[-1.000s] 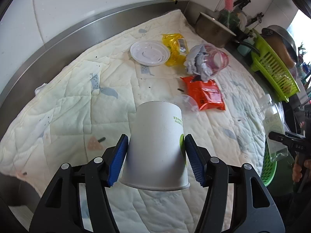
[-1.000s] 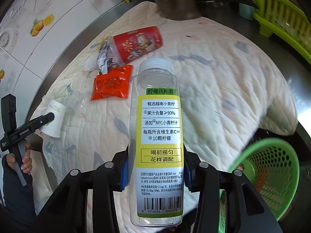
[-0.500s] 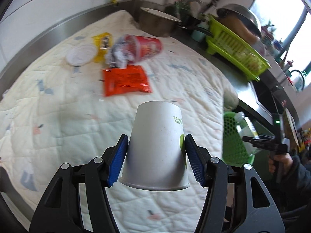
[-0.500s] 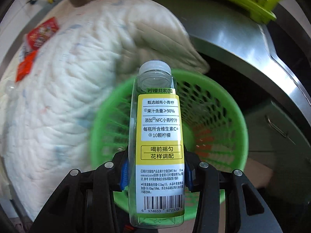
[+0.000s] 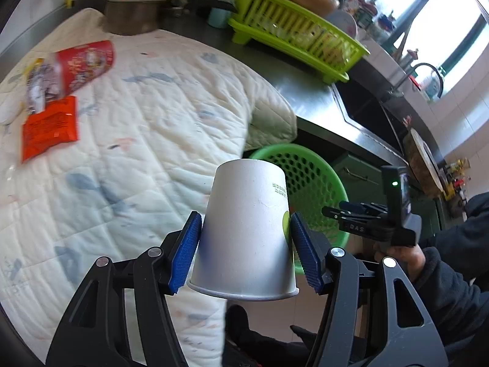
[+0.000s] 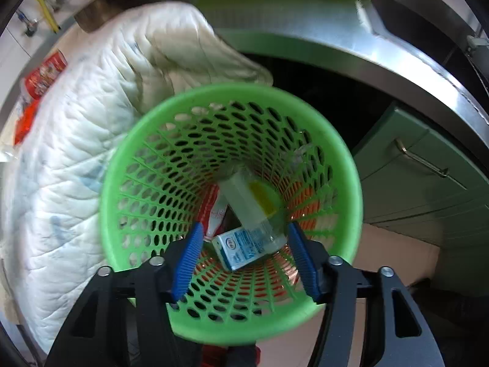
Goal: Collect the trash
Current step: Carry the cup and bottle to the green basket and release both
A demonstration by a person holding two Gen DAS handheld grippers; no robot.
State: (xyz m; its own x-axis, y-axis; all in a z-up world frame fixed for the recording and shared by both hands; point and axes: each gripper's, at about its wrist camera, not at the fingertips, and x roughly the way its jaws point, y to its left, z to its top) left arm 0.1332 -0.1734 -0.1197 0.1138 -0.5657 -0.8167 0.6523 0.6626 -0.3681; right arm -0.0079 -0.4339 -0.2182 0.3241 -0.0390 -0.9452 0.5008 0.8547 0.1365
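Observation:
My left gripper (image 5: pixel 246 255) is shut on an upside-down white paper cup (image 5: pixel 246 232), held near the quilt's edge, short of the green mesh basket (image 5: pixel 324 177). My right gripper (image 6: pixel 244 255) is open and empty directly above the basket (image 6: pixel 128 153). Inside the basket lie the clear juice bottle with the yellow label (image 6: pixel 253 205), a small blue-and-white carton (image 6: pixel 241 247) and a red-and-white wrapper (image 6: pixel 215 211). The right gripper also shows in the left wrist view (image 5: pixel 333 211).
On the white quilt (image 5: pixel 137 140) lie an orange packet (image 5: pixel 49 128) and a red cup with crumpled trash (image 5: pixel 82 64). A lime dish rack (image 5: pixel 293 39) and a metal pot (image 5: pixel 134 12) stand on the steel counter. Green cabinet doors (image 6: pixel 428 189) are behind the basket.
The right gripper opened and the juice bottle dropped into the basket. The left gripper swung right with the cup, toward the basket.

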